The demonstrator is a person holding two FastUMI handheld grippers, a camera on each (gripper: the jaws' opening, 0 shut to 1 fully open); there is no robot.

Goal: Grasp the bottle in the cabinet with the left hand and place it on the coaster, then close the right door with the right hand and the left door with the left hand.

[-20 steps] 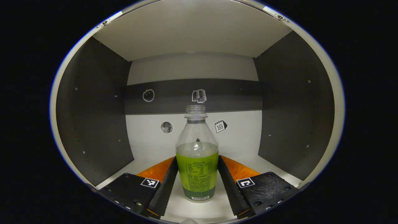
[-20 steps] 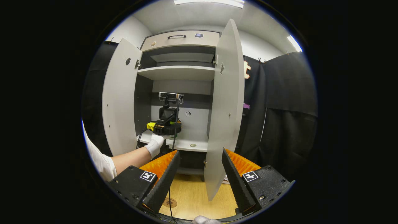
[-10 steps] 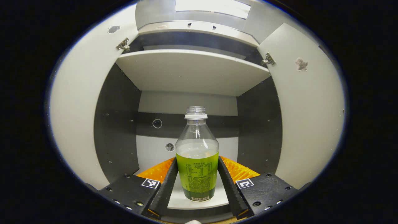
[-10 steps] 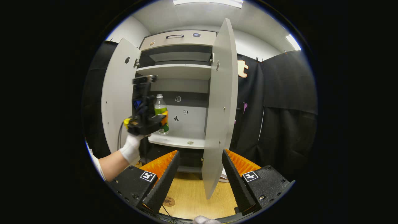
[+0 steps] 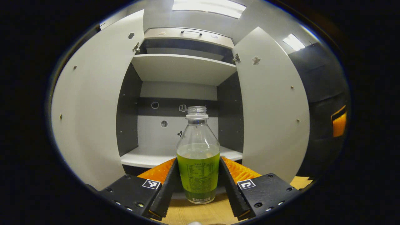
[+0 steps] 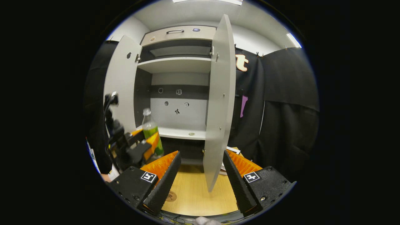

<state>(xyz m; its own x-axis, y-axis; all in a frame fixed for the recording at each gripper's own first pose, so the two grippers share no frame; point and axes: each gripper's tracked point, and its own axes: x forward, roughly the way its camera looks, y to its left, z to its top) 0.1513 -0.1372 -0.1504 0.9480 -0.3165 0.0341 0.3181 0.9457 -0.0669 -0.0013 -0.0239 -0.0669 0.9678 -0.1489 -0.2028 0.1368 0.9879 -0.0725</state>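
Fingers (image 5: 170, 182) of left gripper (image 5: 198, 184) pressed on both sides of bottle (image 5: 198, 162), upright, clear of cabinet shelf (image 5: 147, 157), above desk (image 6: 193, 193). Step: carrying bottle to coaster (image 6: 171, 196). Next move calls for lowering onto coaster, then release. Right gripper (image 6: 200, 175) wide open, empty, facing right door (image 6: 218, 109); both doors ajar.
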